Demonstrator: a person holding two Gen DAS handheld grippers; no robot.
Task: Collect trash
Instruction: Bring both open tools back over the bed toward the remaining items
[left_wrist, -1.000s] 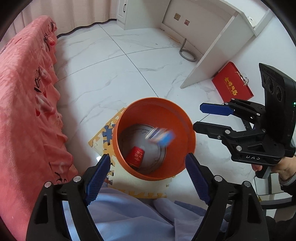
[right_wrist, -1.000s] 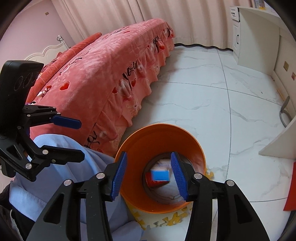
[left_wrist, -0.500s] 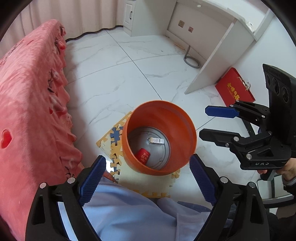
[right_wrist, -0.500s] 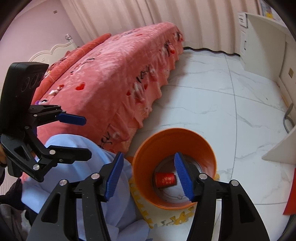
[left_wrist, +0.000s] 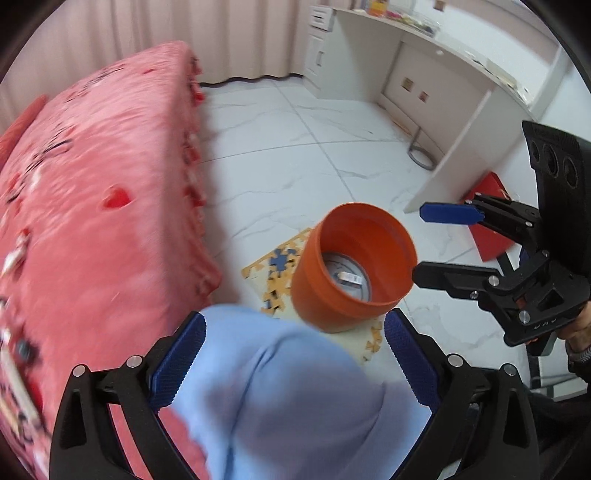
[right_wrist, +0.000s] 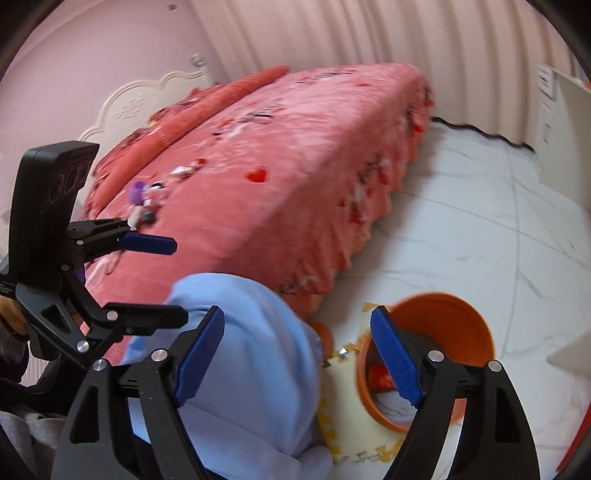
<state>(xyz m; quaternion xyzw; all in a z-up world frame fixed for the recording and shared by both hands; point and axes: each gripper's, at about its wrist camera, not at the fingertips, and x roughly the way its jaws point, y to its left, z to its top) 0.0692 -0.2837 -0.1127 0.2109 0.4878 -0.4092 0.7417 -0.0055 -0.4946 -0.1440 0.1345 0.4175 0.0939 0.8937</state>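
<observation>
Orange bin (left_wrist: 352, 266) beyond spread left hand-held gripper (left_wrist: 291, 354), seemingly.

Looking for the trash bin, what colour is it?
Orange bin, plain with no pattern, seen best in the left wrist view.

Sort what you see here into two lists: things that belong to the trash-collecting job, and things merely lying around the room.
Part of the job:
orange bin
white wrapper in the bin
red packet in the bin
small scraps on the bed

Just lying about:
foam mat
red box
desk
</observation>
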